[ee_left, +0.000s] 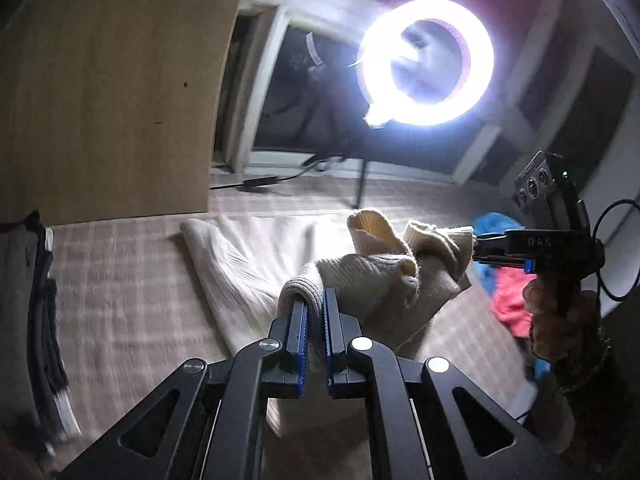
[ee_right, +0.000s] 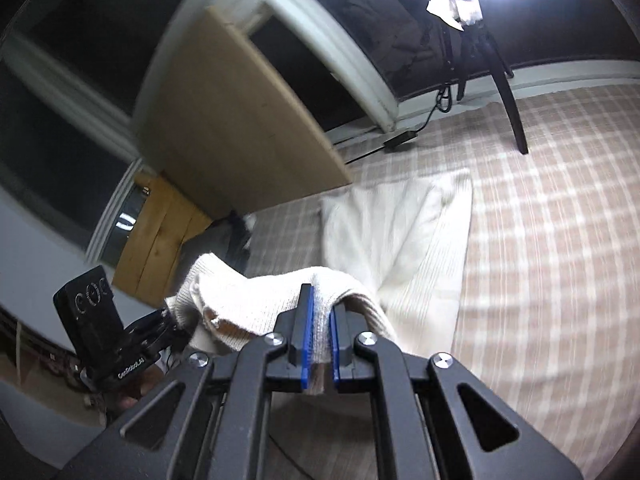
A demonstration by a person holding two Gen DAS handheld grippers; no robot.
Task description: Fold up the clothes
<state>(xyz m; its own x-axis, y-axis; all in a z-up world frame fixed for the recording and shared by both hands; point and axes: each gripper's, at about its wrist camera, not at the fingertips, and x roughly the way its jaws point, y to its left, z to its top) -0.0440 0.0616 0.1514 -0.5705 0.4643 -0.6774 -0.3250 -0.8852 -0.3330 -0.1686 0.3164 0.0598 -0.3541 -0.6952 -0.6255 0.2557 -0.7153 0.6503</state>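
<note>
A cream ribbed knit sweater (ee_left: 248, 264) lies partly on the plaid-covered bed (ee_left: 120, 300), its near edge lifted. My left gripper (ee_left: 315, 304) is shut on a fold of that edge. In the same view, at the right, the right gripper (ee_left: 480, 246) pinches the other end of the lifted edge, with a hand under it. From the right wrist view, my right gripper (ee_right: 322, 304) is shut on the cream sweater (ee_right: 400, 240), whose far part rests flat on the bed (ee_right: 552, 240). The left gripper (ee_right: 172, 320) shows at lower left, clamped on the cloth.
A bright ring light (ee_left: 428, 60) on a dark stand (ee_right: 512, 112) shines over the bed. A wooden board (ee_left: 108, 92) stands at the left. Dark grey folded clothes (ee_left: 32, 320) lie at the left edge. Blue and pink garments (ee_left: 508, 296) sit at the right.
</note>
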